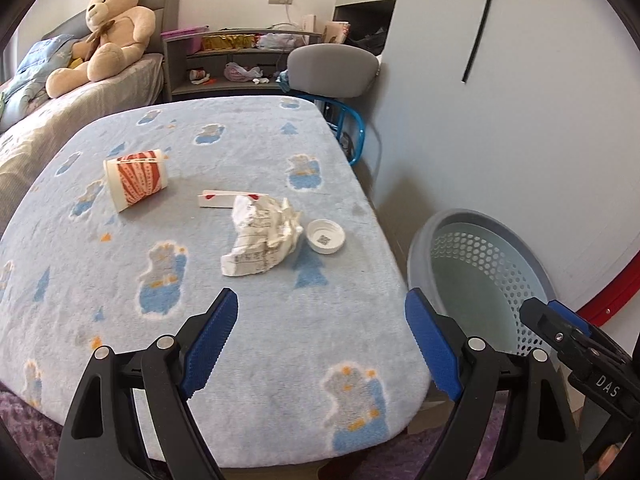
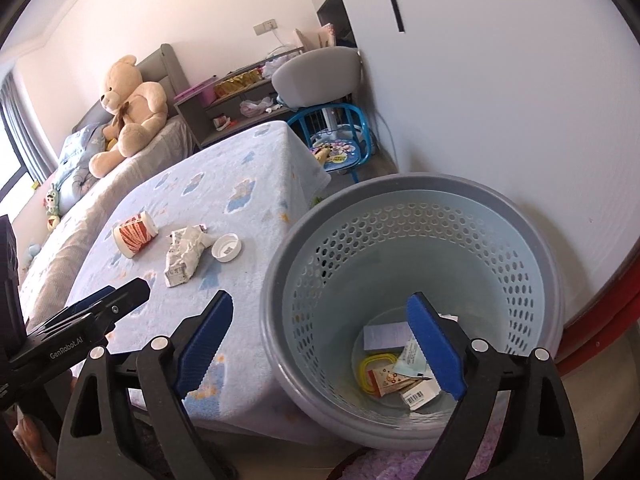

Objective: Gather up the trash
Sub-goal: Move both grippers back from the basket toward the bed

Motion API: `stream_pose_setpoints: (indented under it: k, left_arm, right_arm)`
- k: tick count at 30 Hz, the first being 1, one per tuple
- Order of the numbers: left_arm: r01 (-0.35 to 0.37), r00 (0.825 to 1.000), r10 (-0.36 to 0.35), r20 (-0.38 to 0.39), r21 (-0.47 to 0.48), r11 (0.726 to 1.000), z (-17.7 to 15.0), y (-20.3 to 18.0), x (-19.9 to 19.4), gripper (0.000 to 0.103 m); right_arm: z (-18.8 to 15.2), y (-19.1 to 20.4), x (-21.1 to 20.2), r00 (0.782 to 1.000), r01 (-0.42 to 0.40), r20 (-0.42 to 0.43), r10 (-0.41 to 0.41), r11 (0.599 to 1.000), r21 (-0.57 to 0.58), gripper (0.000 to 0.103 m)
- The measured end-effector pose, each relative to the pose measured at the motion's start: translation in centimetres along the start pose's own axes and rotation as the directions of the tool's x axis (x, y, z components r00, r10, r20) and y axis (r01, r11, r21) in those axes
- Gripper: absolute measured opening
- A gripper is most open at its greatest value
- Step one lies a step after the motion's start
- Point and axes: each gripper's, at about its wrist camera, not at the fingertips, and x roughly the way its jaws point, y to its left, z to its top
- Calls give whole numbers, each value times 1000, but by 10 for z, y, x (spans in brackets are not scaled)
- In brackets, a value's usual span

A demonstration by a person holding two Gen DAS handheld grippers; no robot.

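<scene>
Four pieces of trash on the desk point(image 1: 120, 320), spread over its blue fleece cover: paper cup point(image 1: 136, 178) on its side toward the far left edge; small flat carton point(image 1: 224, 199) near the middle; crumpled paper wrapper point(image 1: 262, 236) just in front of the carton and overlapping its right end; white bottle cap point(image 1: 326, 236) open side up, just right of the wrapper, near the right edge.

Left gripper point(image 1: 320, 344) above the near edge of the desk, fingers point(image 1: 210, 348) spread wide, nothing between them, trash well ahead.

Right gripper point(image 2: 326, 344) over the waste basket point(image 2: 532, 240), fingers point(image 2: 436, 352) wide apart and empty. Basket on the floor just beside the desk's right edge, grey rim, perforated pale wall. At its bottom: white card point(image 2: 386, 336), yellow ring point(image 2: 374, 366), small printed packet point(image 2: 390, 380), barcode label point(image 2: 418, 396).

Beyond the far edge: grey chair point(image 1: 332, 66), shelf unit point(image 1: 236, 60), bed point(image 1: 80, 96) with teddy bear point(image 1: 112, 28) to the left.
</scene>
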Motion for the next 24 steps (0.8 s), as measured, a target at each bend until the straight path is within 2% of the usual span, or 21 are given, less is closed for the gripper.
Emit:
stream_pose_setpoints:
  k: [9,12,17,24]
  left_arm:
    - [-154,987,157,42,-68,986,1,61,-4,82]
    - [-190,980,194,42,-87,978,2,75,-3,82]
    - [-226,972,232,42,-108,968,1,91,-1,82]
    - [-227,972,233,26,-135,964,1,105,5,82]
  right_arm:
    - [14,50,33,998,-60,-24,58,994,-96,93]
    - [18,68,50,998,-55,-42,50,990,-131,93]
    - [22,93,81,995,-44,-96,26,982,-186,94]
    - [26,114,118,989,-2,-143,-35,968,-251,94]
